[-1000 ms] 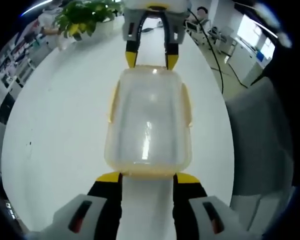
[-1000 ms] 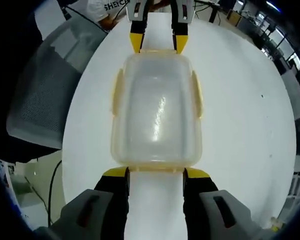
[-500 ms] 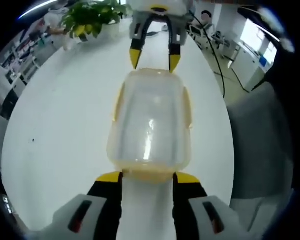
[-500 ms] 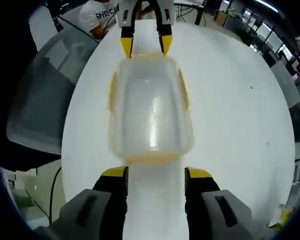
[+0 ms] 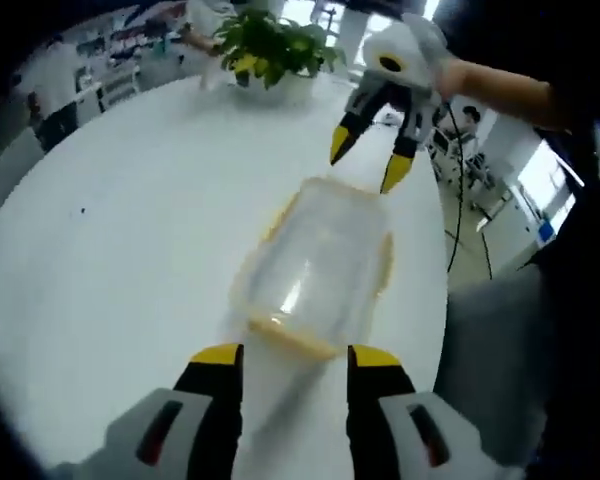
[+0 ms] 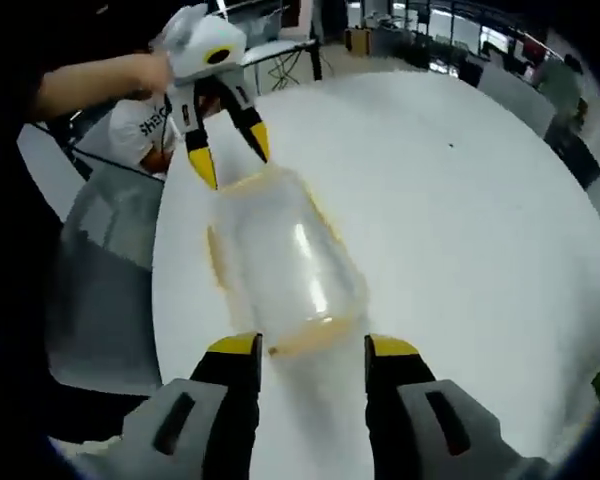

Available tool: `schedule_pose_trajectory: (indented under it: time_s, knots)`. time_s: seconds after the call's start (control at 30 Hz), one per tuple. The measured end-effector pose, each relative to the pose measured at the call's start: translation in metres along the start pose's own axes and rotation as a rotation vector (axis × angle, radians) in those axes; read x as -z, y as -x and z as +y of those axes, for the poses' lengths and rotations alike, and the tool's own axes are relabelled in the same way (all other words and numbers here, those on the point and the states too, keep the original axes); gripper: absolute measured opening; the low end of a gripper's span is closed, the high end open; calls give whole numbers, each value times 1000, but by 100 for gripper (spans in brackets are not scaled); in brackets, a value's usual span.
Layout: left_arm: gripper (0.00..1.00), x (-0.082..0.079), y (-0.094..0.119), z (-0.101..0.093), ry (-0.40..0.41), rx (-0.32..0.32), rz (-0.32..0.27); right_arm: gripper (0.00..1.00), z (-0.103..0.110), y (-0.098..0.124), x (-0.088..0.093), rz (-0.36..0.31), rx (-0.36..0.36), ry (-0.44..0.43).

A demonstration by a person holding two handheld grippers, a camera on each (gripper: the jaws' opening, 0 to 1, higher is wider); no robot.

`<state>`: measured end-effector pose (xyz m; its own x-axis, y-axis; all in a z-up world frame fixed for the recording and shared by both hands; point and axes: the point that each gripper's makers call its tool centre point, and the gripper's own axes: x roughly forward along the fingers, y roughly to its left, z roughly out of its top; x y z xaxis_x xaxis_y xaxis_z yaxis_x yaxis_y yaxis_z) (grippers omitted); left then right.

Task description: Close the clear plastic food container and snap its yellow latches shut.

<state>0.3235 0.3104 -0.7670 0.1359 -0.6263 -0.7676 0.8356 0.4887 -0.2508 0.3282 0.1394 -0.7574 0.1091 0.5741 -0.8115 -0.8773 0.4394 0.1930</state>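
The clear plastic food container (image 5: 315, 262) lies on the round white table (image 5: 110, 260) with its lid on and yellow latches (image 5: 286, 337) along its edges. My left gripper (image 5: 295, 358) is open, its yellow tips just short of the container's near end. The right gripper (image 5: 368, 160) hovers open over the far end, held by a hand. In the right gripper view the container (image 6: 280, 262) lies slanted ahead of my open right gripper (image 6: 313, 348). The left gripper (image 6: 230, 155) stands open at its far end, tips spread over the rim. Nothing is between either pair of jaws.
A potted green plant (image 5: 270, 45) stands at the table's far side. A grey mesh chair (image 6: 100, 270) stands beside the table edge, and a person in a white shirt (image 6: 140, 125) is behind it. Cables and desks lie beyond the table.
Both grippers have drawn back and risen from the container's ends, and both views have tilted. The container stays on the table with its lid on.
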Motion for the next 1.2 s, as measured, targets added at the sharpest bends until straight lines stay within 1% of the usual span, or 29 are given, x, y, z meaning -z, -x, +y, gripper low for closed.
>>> schedule_pose_trajectory:
  time_s: [0.03,0.07,0.1,0.17,0.2,0.23,0.27,0.37,0.4,0.47,0.53,0.57,0.63,0.7,0.73,0.77,0.87,0.93,1.03,1.13,1.17,1.2]
  knots:
    - [35,-1,0,1,41,-4,-28,39,0,0,0,-23,-4,-38]
    - [35,0,0,-1,79,-3,-46,40,1,0,2,-31,-6,-67]
    - [35,0,0,-1,104,-1,-60,40,1,0,4,-34,-5,-85]
    - [35,-3,-2,-2,168,12,-117,41,1,-2,7,-54,-2,-108]
    - [35,-3,-3,-4,198,17,-134,41,1,-3,8,-59,1,-123]
    - [35,-2,-5,-3,237,14,-143,41,1,-4,10,-68,6,-147]
    - [35,-1,-6,-3,259,12,-151,41,1,-5,11,-69,6,-160]
    - [34,-1,-8,0,301,-4,-175,40,5,-9,16,-70,1,-184]
    - [33,0,-8,0,312,-9,-174,40,6,-10,17,-71,-1,-188]
    - [31,0,-9,0,323,-12,-177,39,8,-12,18,-70,-2,-197]
    - [28,-1,-9,1,335,-18,-186,38,9,-13,16,-85,-4,-211]
    - [25,-2,-9,-1,337,-11,-196,38,9,-14,15,-90,-2,-222]
    - [23,-2,-9,-1,341,-20,-197,36,9,-16,14,-98,-4,-241]
    - [21,-2,-10,0,342,-27,-193,32,12,-20,15,-92,-18,-250]
    - [21,-1,-12,0,359,-24,-189,31,18,-21,13,-106,-45,-273]
    - [20,0,-13,1,366,-26,-184,31,14,-21,15,-95,-27,-269]
    - [18,3,-16,1,368,-44,-166,31,16,-20,16,-99,-33,-277]
    - [18,2,-16,1,398,-48,-175,30,16,-20,16,-100,-36,-285]
    - [18,1,-16,0,389,-50,-173,29,17,-20,16,-101,-34,-280]
    - [17,1,-17,1,406,-53,-171,28,16,-21,16,-106,-36,-283]
    - [17,1,-17,0,403,-55,-171,28,16,-22,16,-100,-43,-259]
    - [17,0,-17,0,395,-55,-168,27,16,-22,16,-97,-49,-257]
